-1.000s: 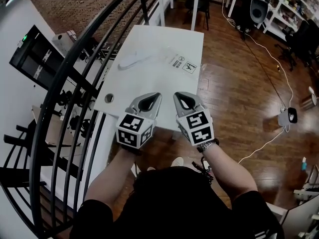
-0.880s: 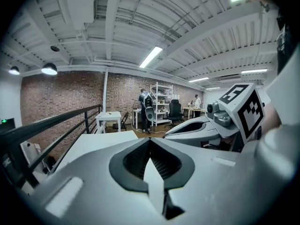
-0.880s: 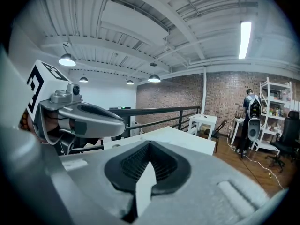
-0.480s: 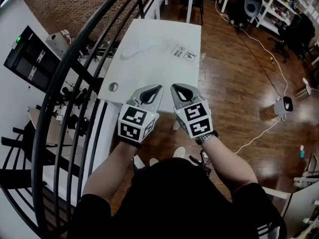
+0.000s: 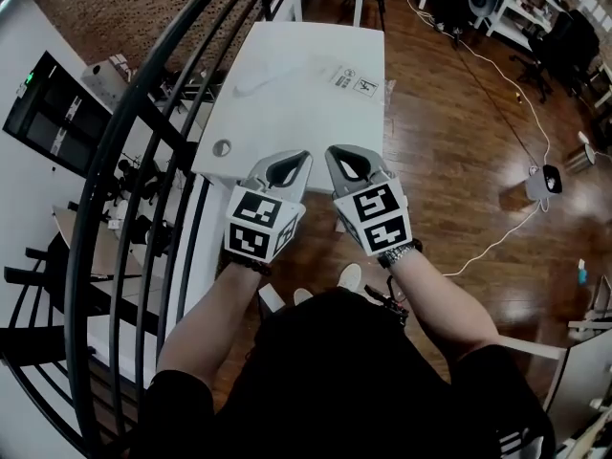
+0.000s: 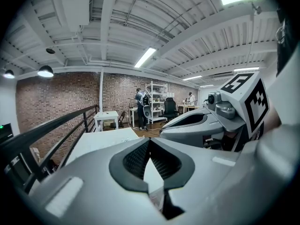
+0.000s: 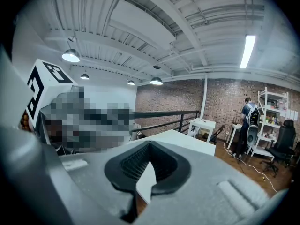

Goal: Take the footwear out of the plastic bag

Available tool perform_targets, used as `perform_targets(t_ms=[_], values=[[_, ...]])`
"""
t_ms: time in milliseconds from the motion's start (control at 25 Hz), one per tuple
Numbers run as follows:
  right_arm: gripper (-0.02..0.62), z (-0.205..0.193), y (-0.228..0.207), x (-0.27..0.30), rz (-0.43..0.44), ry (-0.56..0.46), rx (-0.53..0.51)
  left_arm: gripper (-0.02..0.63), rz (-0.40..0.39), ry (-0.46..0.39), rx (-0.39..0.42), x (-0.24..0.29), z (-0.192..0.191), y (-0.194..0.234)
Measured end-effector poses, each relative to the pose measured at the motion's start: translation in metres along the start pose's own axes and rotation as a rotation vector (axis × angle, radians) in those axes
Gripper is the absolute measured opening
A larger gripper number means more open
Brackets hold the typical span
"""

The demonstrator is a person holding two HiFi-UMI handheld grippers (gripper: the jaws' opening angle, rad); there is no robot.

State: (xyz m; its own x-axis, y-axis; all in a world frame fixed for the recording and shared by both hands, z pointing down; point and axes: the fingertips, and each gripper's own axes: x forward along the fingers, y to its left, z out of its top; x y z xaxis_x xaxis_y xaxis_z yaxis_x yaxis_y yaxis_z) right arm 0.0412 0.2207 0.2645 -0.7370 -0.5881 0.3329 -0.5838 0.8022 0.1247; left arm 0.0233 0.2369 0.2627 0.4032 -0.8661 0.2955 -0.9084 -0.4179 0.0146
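Left tongs [image 5: 298,159] and right tongs [image 5: 335,156], both clenched on nothing, side by side over the near edge of the white bench [image 5: 287,122]; footwear [image 5: 254,82] inside plastic bag [image 5: 311,75] at its far end.

- A white worktop [image 5: 287,113] stands on a dark wooden floor [image 5: 459,170].
- A black railing [image 6: 56,122] runs along the worktop's left side.
- Past the worktop's far end are a smaller white table [image 6: 107,117], white shelving [image 7: 276,118] and a brick wall [image 6: 56,90].
- Above the worktop, tube lights [image 7: 247,50] glow on a white ribbed ceiling [image 6: 140,22].
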Motion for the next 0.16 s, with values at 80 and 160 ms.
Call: perform_targets(t_ms=[80,160], values=[[-0.009,-0.0002,0.0035,-0.0029,-0.005,0.0,0.001,0.015,-0.001,-0.001,-0.001,-0.0037,-0.0008,-0.0014],[-0.009,-0.0012,0.0075,-0.0053,-0.008,0.0,0.003,0.015,-0.004,0.0,0.0,-0.007,-0.002,-0.0031]])
